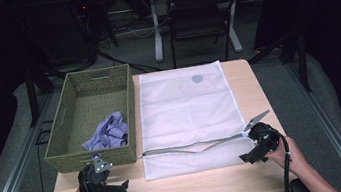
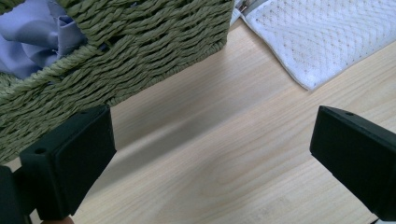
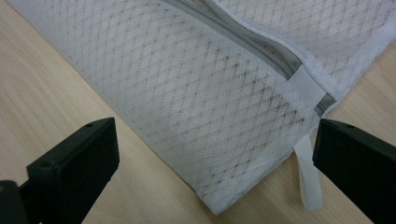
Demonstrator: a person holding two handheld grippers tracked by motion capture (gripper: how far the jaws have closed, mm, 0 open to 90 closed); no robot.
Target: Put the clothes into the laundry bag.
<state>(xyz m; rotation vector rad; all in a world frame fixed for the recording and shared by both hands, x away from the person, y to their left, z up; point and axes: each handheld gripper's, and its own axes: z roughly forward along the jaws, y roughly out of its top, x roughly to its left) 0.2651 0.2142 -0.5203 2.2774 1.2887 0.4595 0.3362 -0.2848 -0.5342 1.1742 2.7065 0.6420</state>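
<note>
A white mesh laundry bag [image 1: 188, 119] lies flat on the wooden table, its grey zipper [image 1: 191, 148] running across near the front. A green woven basket [image 1: 81, 156] stands to its left with a crumpled lavender cloth [image 1: 108, 132] inside. My left gripper [image 1: 116, 188] is open just in front of the basket's near wall, over bare wood; in the left gripper view the basket [image 2: 116, 51] and cloth [image 2: 28, 37] fill the top left. My right gripper [image 1: 248, 143] is open at the bag's front right corner, with the mesh corner [image 3: 210, 130] and a white loop tab [image 3: 308, 177] between its jaws, untouched.
The table [image 1: 181, 188] has bare wood along its front edge and down the right of the bag. A black chair [image 1: 200, 18] and desk legs stand beyond the far edge. Grey floor lies on both sides of the table.
</note>
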